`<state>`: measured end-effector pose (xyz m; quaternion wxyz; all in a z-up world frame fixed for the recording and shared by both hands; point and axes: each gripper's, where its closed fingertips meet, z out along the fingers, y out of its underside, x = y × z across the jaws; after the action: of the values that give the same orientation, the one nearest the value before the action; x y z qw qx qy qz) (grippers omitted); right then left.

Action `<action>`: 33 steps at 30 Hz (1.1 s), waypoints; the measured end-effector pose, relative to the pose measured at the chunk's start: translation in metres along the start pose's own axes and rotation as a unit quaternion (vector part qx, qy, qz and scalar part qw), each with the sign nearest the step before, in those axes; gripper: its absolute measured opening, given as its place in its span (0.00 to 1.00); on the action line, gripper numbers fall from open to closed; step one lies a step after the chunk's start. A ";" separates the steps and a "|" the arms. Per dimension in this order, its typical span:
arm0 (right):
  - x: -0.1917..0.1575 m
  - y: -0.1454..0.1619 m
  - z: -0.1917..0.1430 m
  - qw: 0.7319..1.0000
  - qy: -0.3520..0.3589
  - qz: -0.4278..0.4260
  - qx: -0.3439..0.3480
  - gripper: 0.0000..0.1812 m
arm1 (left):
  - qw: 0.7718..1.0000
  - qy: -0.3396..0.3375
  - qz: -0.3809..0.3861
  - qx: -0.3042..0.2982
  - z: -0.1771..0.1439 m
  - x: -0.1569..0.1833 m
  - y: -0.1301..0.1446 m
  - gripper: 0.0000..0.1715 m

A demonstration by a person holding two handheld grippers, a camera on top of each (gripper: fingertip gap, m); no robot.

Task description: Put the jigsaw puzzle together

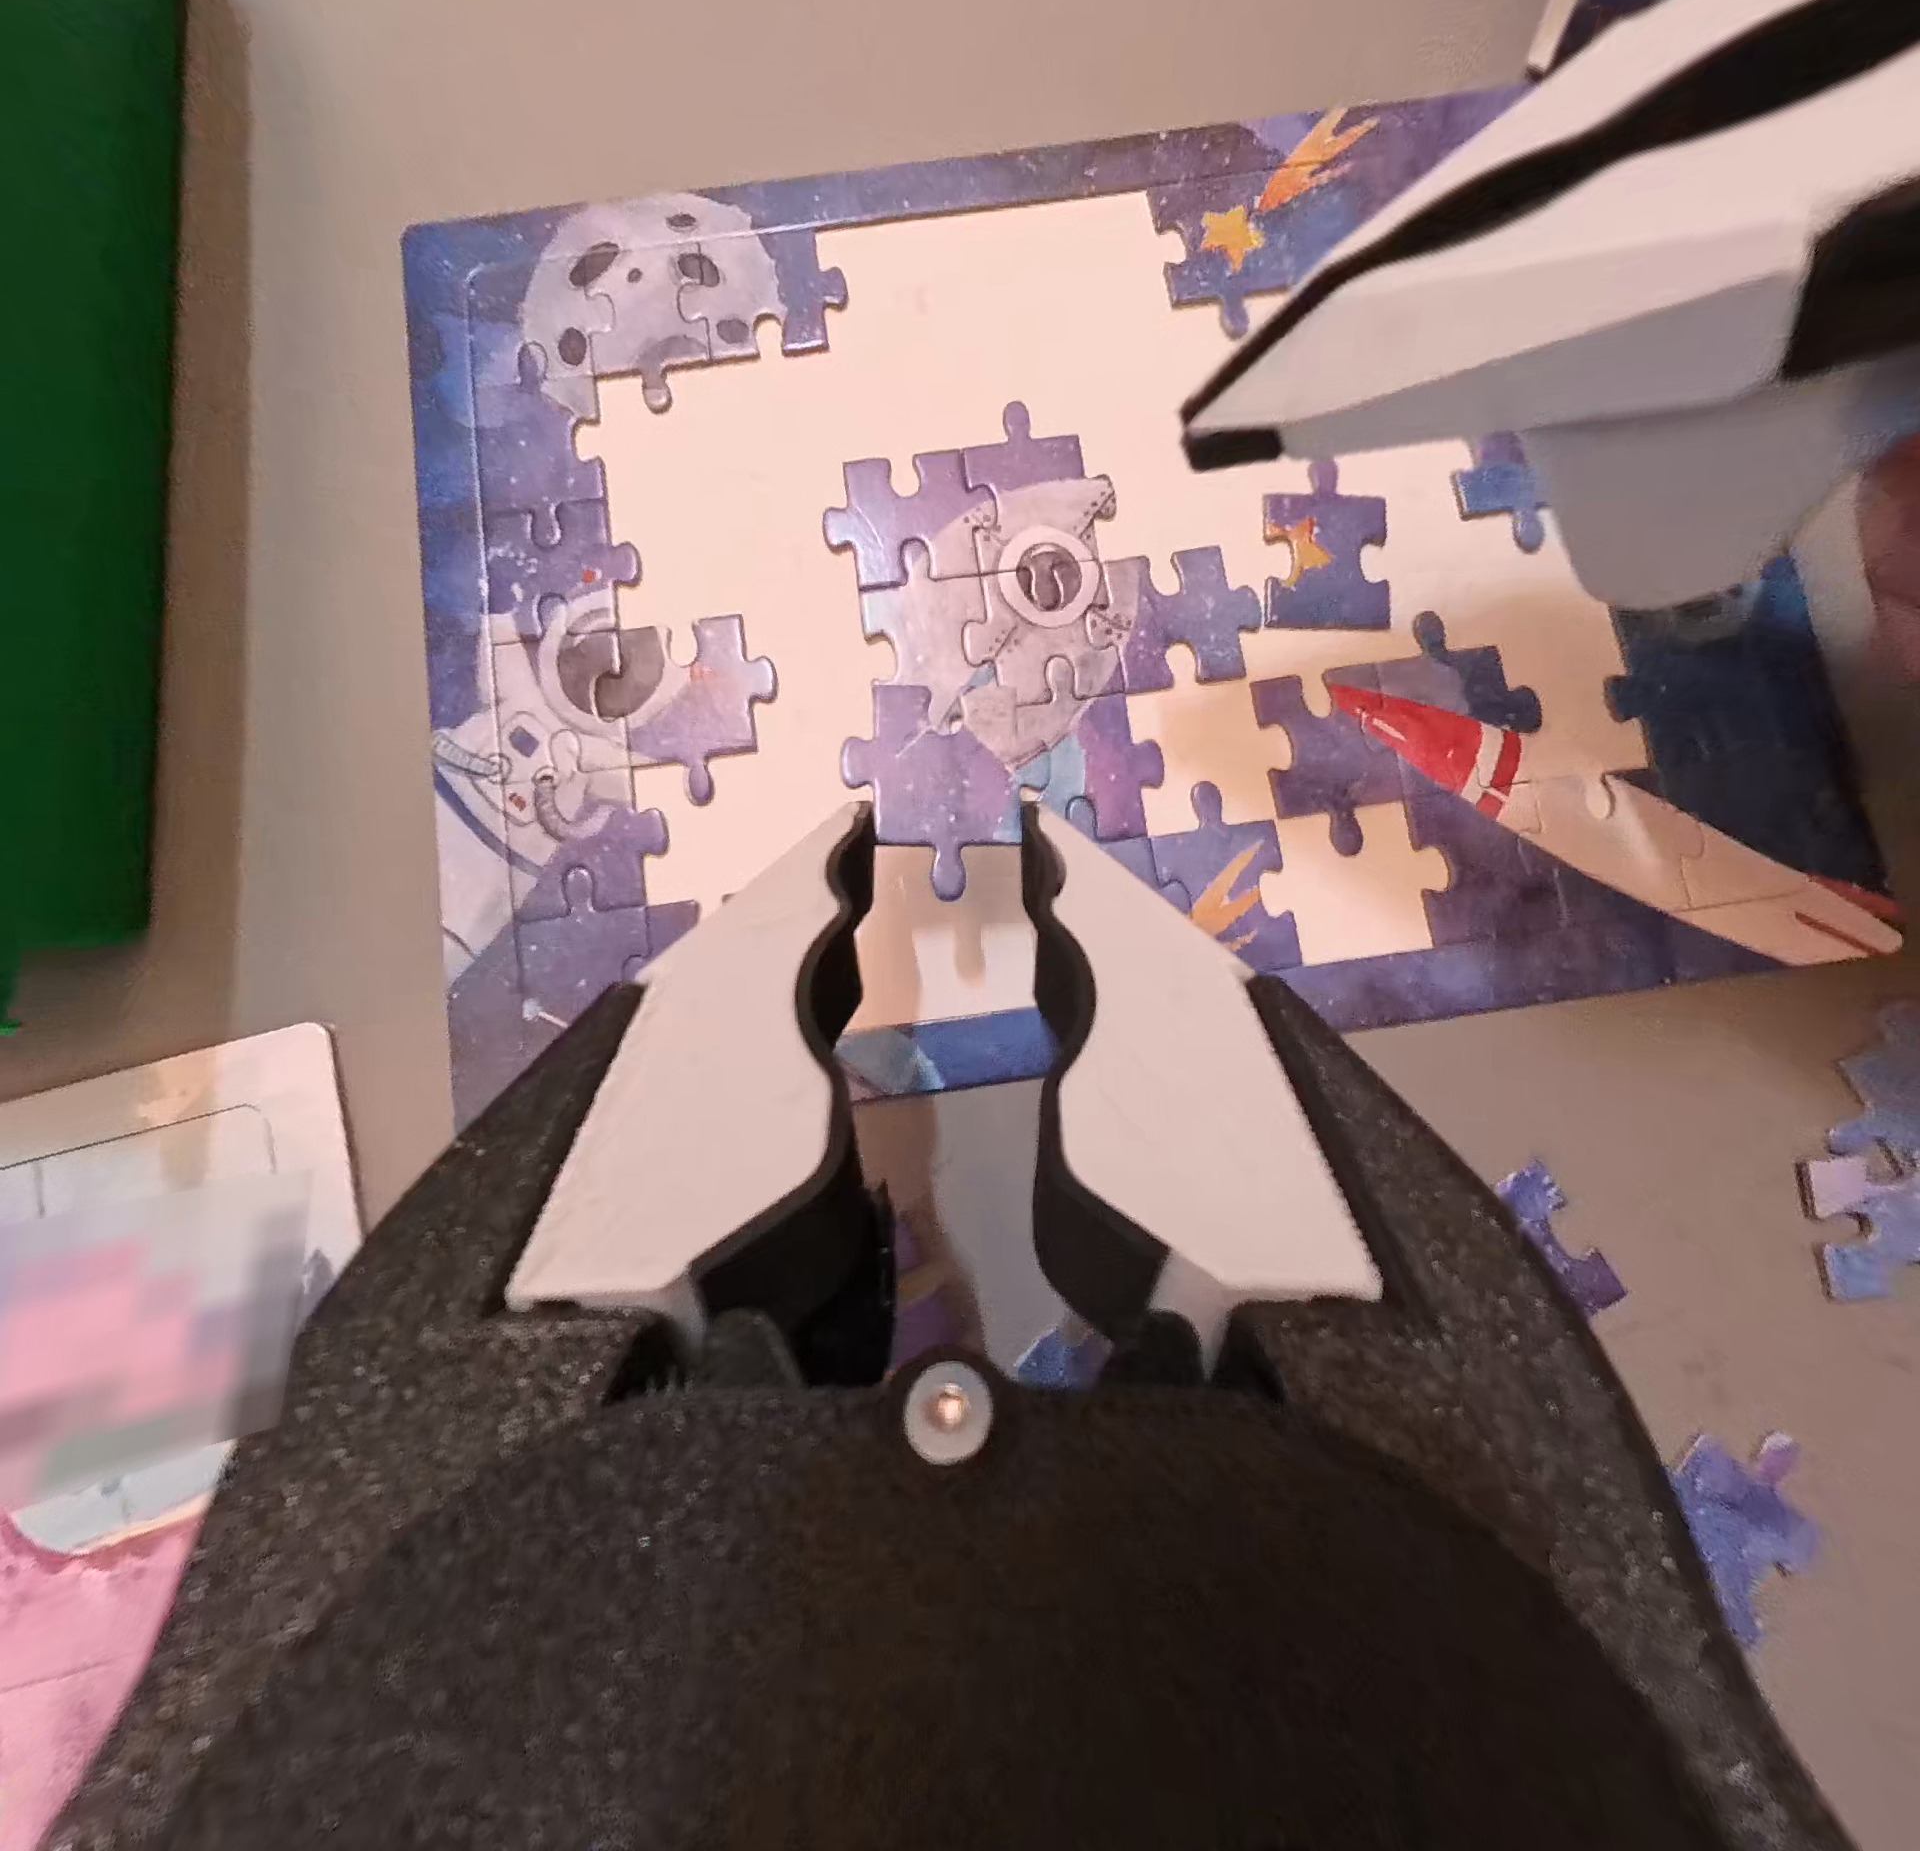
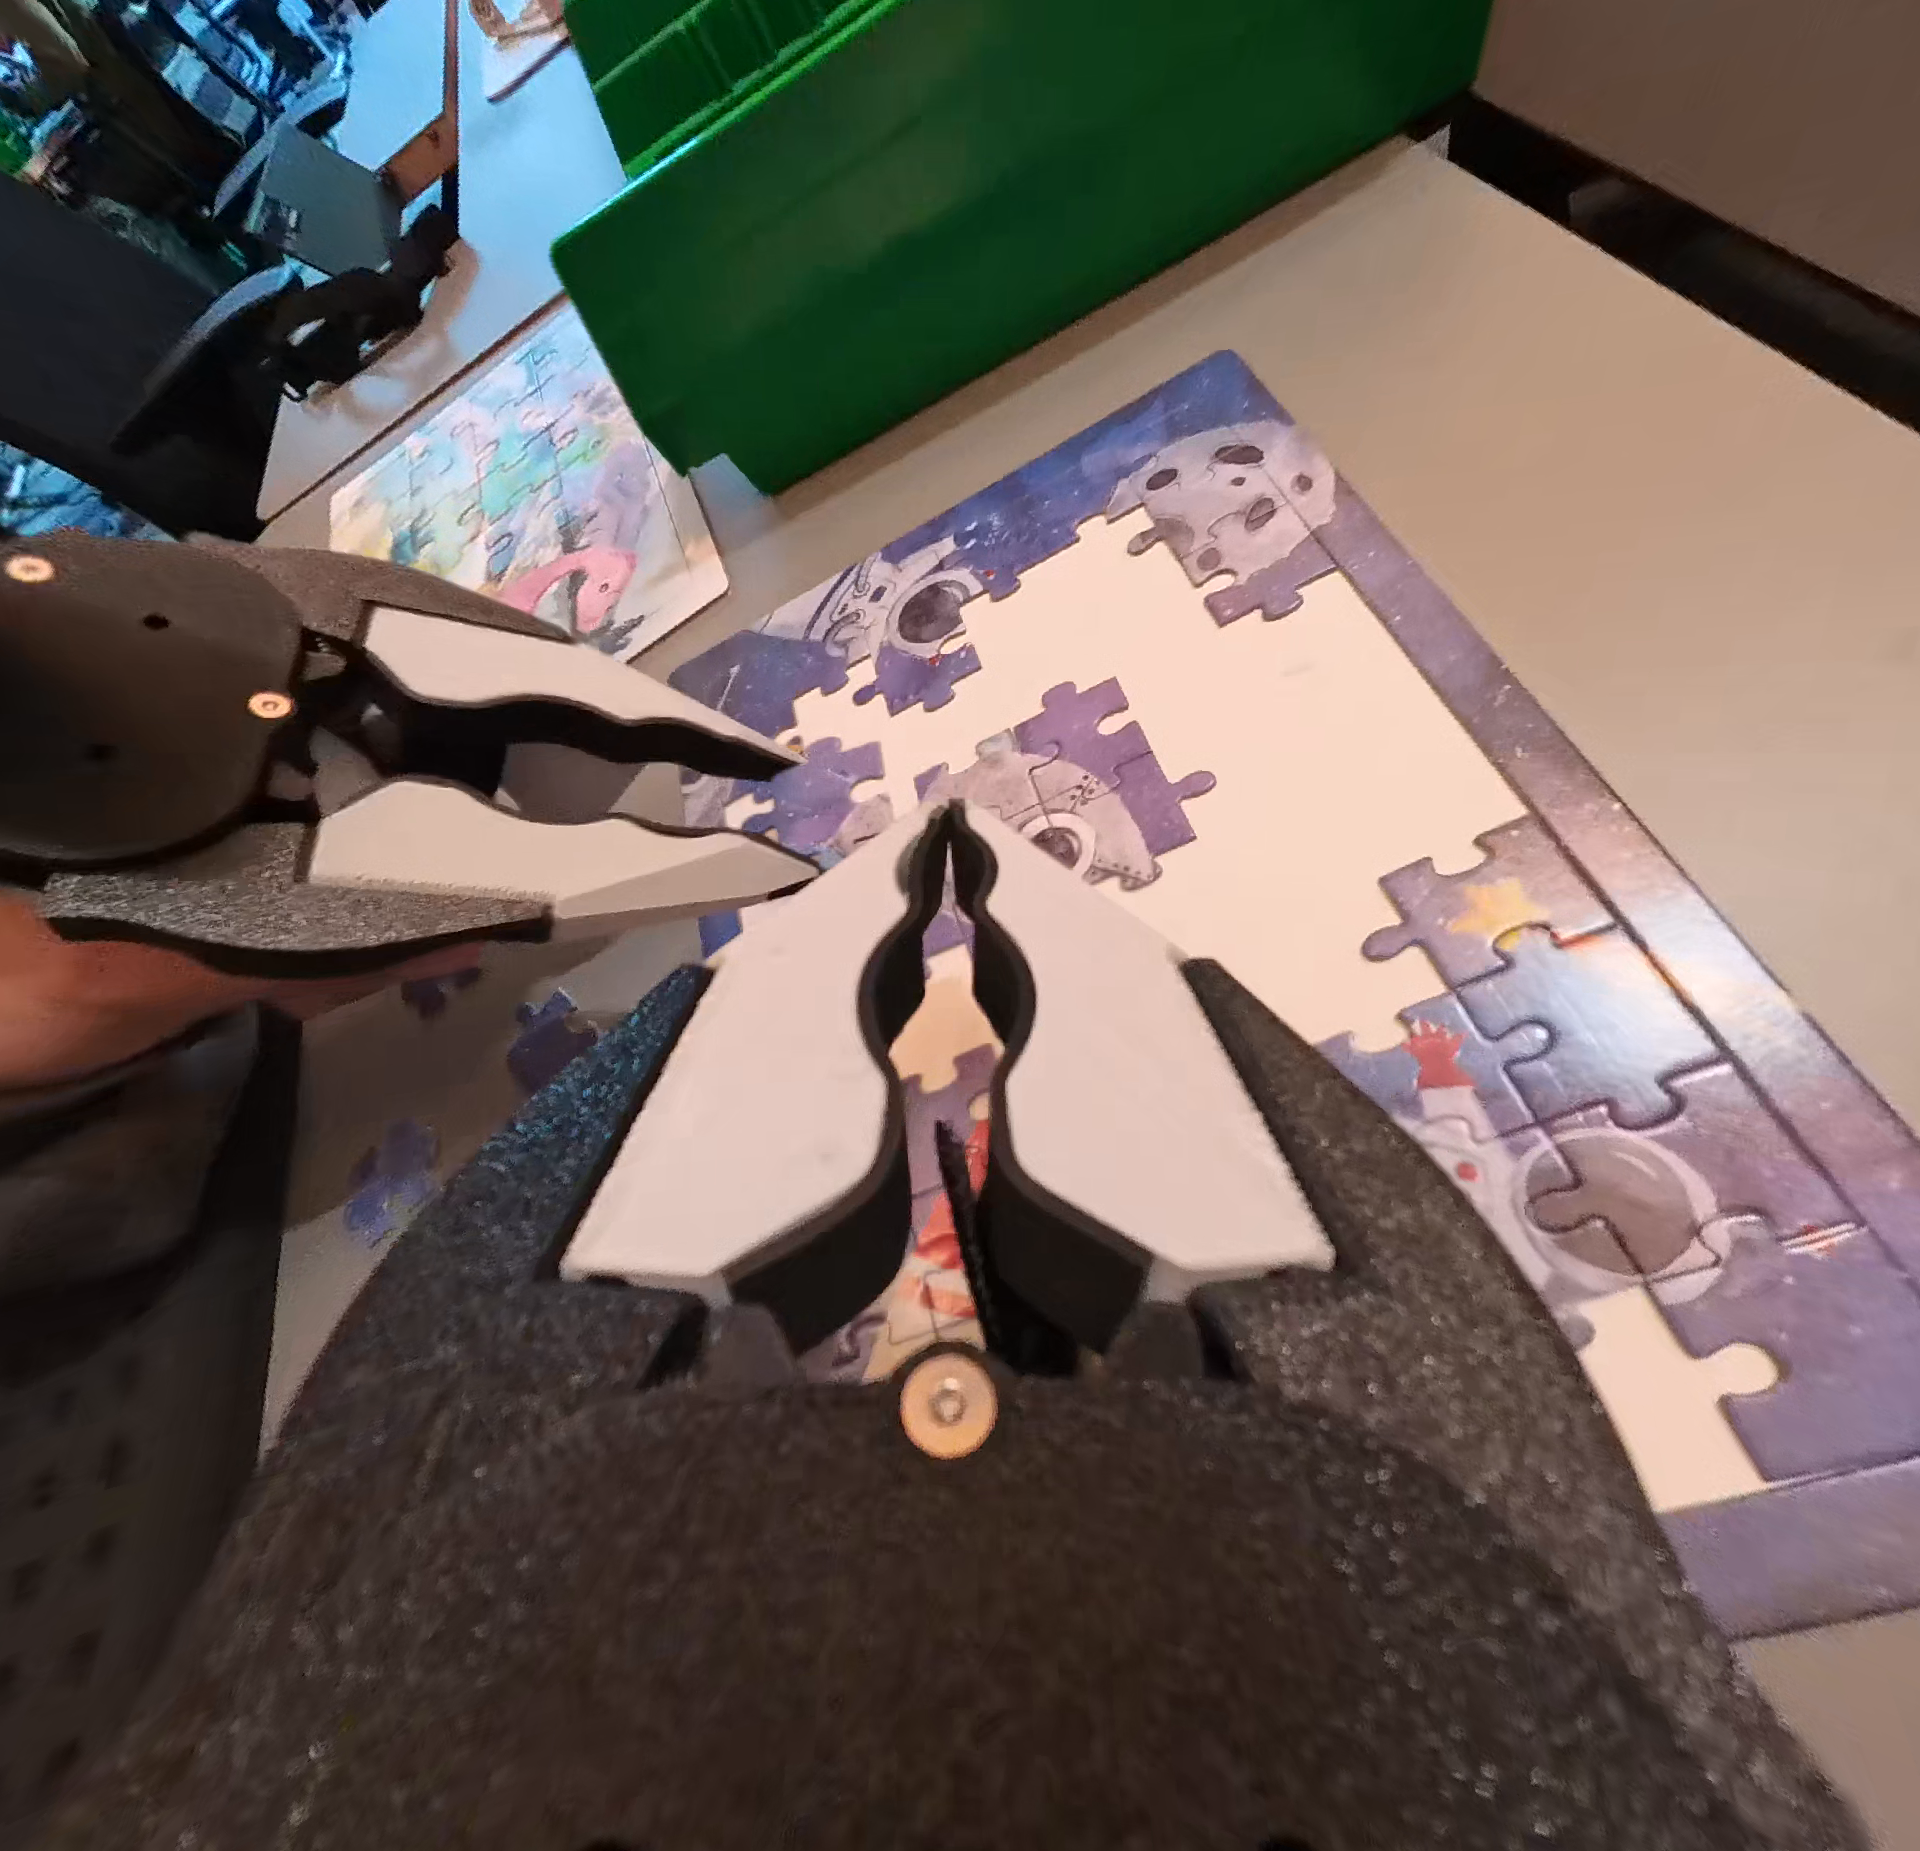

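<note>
The space jigsaw tray [image 1: 434,513] lies on the table, partly filled along its edges; it also shows in the right wrist view [image 2: 1455,648]. A cluster of joined grey and purple pieces [image 1: 997,606] sits in the bare middle [image 2: 1091,773]. My left gripper [image 1: 948,825] is open, its tips on either side of the cluster's lowest purple piece [image 1: 935,778]; it shows from the side in the right wrist view [image 2: 805,819]. My right gripper [image 2: 948,814] is shut with nothing seen in it, hovering over the tray just right of the cluster [image 1: 1226,440].
Loose purple pieces [image 1: 1870,1178] lie on the table right of the tray, with more near my left gripper [image 2: 395,1178]. A second, pink and pastel puzzle board [image 2: 520,492] lies to the left. A green bin [image 2: 987,191] stands behind it.
</note>
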<state>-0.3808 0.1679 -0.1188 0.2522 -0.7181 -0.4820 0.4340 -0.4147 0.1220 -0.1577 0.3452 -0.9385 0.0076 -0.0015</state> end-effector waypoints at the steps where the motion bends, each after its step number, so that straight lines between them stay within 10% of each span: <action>1: 0.000 0.002 0.000 1.000 -0.001 0.003 0.002 0.00 | 1.000 -0.004 -0.002 -0.005 0.000 0.000 0.001 0.16; 33: -0.021 0.038 0.054 0.990 -0.001 -0.076 -0.118 0.00 | 0.997 -0.009 -0.029 -0.070 0.010 0.001 0.011 0.16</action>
<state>-0.4131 0.1302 -0.1673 0.1979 -0.7035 -0.5835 0.3542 -0.4138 0.1201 -0.1724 0.2787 -0.9601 -0.0226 -0.0025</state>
